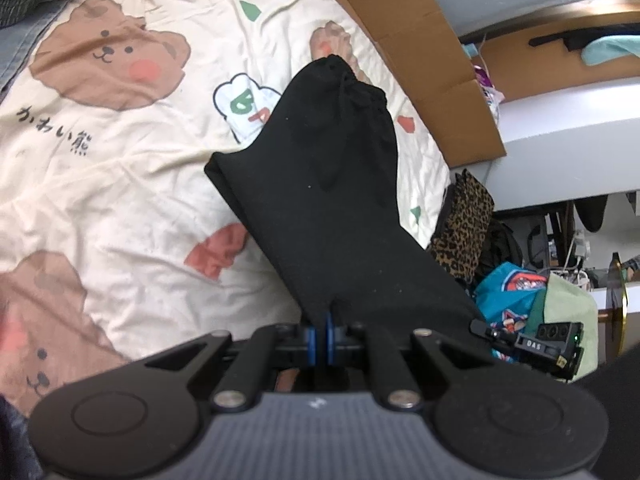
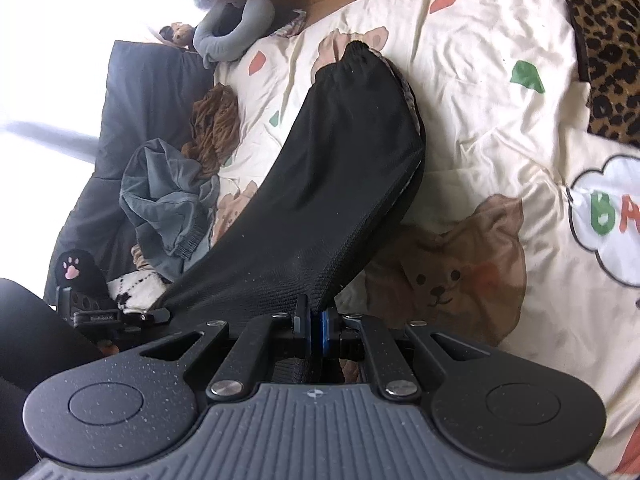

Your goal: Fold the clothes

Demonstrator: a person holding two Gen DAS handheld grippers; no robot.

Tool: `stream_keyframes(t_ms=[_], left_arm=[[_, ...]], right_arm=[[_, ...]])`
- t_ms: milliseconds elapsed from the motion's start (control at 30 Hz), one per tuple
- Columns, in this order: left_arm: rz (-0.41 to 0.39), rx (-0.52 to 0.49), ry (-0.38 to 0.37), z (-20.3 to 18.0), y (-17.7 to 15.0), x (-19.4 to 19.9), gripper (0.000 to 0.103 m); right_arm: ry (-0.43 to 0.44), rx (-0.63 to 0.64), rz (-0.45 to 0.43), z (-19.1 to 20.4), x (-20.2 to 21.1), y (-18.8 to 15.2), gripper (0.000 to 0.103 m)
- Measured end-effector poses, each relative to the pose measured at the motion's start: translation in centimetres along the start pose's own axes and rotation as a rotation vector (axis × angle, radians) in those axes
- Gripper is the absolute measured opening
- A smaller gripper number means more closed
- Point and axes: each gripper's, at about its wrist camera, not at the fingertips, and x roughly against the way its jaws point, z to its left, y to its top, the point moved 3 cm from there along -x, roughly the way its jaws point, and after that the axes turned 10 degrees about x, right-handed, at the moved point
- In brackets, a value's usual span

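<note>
Your left gripper [image 1: 319, 334] and right gripper [image 2: 314, 322] each pinch the black garment's [image 1: 332, 184] near edge; open quilt [image 1: 132, 184] lies at nine o'clock.

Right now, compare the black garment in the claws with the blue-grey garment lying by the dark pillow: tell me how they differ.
The black garment is stretched taut and lifted at its near end; the blue-grey garment lies crumpled in a heap. The black one is pinched by both the left claw and the right claw; nothing holds the blue-grey one. The black one lies over the bear-print bedding; the blue-grey one sits at its edge. Both have ribbed hems.
</note>
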Motion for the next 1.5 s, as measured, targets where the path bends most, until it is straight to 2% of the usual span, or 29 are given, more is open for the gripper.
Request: stream_keyframes(t_ms=[167, 367, 667, 867, 1000, 1500], left_arm=[[-0.018, 0.020, -0.021, 0.0, -0.7, 0.7, 0.005], [-0.039, 0.016, -0.049, -0.7, 0.4, 1.6, 0.005], [-0.077, -0.043, -0.057, -3.4, 3.6, 2.2, 0.005], [-0.107, -0.040, -0.069, -4.9, 5.5, 2.4, 0.005], [-0.115, -0.056, -0.050, -5.8, 6.8, 2.1, 0.005], [-0.100, -0.094, -0.051, -7.7, 12.0, 0.3, 0.006]], right_arm=[[0.006, -0.025, -0.020, 0.3, 0.6, -0.7, 0.003], [-0.006, -0.024, -0.047, 0.7, 1.1, 0.0, 0.003], [-0.058, 0.033, -0.062, 2.0, 0.8, 4.1, 0.003], [-0.050, 0.052, -0.094, 2.4, 0.9, 6.8, 0.003], [-0.044, 0.062, -0.116, 2.6, 0.9, 8.5, 0.003], [-0.012, -0.001, -0.176, 0.2, -1.2, 11.0, 0.003]])
